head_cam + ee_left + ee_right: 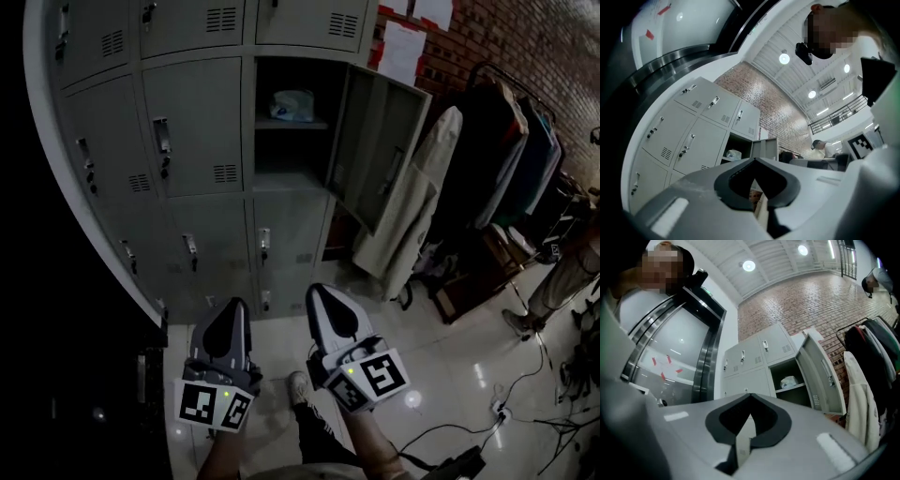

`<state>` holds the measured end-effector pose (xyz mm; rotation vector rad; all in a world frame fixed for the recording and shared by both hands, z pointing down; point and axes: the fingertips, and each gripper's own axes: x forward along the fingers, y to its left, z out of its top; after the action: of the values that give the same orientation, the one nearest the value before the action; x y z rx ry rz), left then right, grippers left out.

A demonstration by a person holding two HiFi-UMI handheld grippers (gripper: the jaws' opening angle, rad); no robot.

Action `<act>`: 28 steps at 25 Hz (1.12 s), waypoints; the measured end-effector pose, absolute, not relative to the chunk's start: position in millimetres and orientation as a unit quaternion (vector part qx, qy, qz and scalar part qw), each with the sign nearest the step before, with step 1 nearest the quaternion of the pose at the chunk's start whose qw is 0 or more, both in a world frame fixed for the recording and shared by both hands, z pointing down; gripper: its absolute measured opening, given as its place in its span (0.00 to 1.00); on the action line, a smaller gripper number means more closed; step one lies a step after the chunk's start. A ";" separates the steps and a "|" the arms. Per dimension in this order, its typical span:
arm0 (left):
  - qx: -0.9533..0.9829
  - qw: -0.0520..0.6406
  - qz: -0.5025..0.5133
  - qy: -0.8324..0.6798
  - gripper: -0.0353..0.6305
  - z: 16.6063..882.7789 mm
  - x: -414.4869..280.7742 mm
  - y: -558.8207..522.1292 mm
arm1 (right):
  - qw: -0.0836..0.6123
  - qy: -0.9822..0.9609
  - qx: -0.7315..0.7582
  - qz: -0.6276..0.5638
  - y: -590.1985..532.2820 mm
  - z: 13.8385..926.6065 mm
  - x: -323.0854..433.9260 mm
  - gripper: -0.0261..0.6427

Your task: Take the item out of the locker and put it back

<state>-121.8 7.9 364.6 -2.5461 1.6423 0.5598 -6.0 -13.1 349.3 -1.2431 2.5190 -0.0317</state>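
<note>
A pale crumpled bag-like item (292, 105) lies on the shelf of the open locker (291, 141), whose grey door (375, 150) swings out to the right. It shows small in the left gripper view as the item (733, 154) and in the right gripper view as the item (789, 381). Both grippers hang low, well in front of the lockers. My left gripper (228, 317) is shut with nothing in it. My right gripper (325, 305) is shut too and holds nothing.
A wall of closed grey lockers (178, 131) surrounds the open one. A rack of hanging coats (487, 169) stands to the right, with a white garment (412, 216) beside the door. Cables (525, 394) lie on the tiled floor. A person (562, 272) stands at far right.
</note>
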 end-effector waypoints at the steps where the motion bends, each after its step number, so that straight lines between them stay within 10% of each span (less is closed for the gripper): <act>1: -0.827 0.030 0.180 0.532 0.06 361.1 -119.9 28.4 | 0.164 0.887 -0.432 -0.013 8.9 347.1 -7.1 0.04; 28: -0.828 0.031 0.180 0.530 0.06 317.4 -74.9 202.8 | 0.157 0.877 -0.453 -0.023 191.8 318.9 19.7 0.04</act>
<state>-74.9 202.8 317.4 -2.5528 1.6322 0.5533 19.7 191.8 318.9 -1.2968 2.5110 -0.0659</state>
